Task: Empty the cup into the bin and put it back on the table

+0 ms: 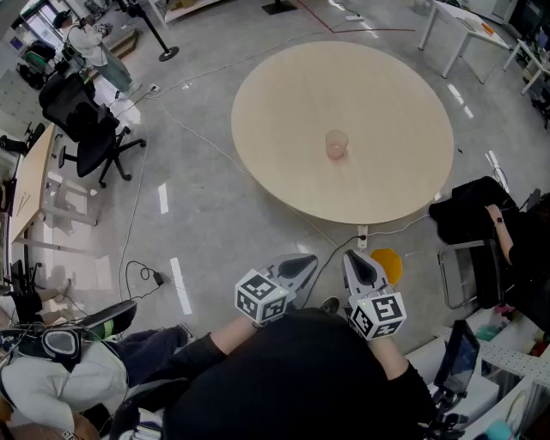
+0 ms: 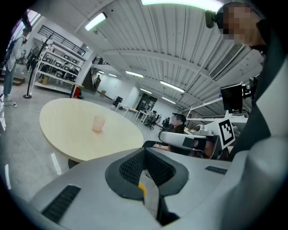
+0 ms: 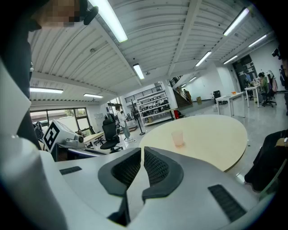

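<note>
This was a large open-plan lab or workshop hall. Its polished grey floor carried taped marks and loose cables around a round pale tabletop. Black office chairs stood near white desks. Metal shelving racks lined the far wall, and strip lights ran along a ribbed ceiling.

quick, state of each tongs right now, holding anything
Left tongs: closed, holding nothing.
Right tongs: closed, holding nothing.
</note>
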A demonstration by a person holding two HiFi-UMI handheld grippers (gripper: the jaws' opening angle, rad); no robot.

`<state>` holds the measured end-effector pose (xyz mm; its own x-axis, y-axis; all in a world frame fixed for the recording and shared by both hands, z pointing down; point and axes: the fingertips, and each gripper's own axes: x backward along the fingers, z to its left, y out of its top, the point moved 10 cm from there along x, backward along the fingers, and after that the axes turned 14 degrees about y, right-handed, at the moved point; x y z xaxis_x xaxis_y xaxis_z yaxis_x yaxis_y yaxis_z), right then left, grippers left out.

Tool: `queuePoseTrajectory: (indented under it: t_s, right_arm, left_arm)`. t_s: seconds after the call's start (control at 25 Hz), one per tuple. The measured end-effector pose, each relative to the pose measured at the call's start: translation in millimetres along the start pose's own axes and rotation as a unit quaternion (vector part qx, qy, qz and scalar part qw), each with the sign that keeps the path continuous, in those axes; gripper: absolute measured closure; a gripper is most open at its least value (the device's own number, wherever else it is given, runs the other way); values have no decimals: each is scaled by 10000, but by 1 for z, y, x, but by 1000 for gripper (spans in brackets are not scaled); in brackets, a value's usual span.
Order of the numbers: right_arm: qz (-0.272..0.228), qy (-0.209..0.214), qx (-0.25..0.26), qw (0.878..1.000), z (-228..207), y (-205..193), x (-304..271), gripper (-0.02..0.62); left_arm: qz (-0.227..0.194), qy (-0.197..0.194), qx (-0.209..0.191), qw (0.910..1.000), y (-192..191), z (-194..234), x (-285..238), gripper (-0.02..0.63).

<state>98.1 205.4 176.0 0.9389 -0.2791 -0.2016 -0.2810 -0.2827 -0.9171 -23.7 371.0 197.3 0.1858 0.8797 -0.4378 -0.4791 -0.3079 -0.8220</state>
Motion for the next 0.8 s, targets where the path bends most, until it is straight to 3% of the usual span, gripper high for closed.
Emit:
queuePoseTrajectory:
  t_s: [0.8]
  right_arm:
    - [-143,307,-219,9992,-37,2,51,561]
  left_arm:
    - [-173,305,81,9994,-11,-61,-12,581]
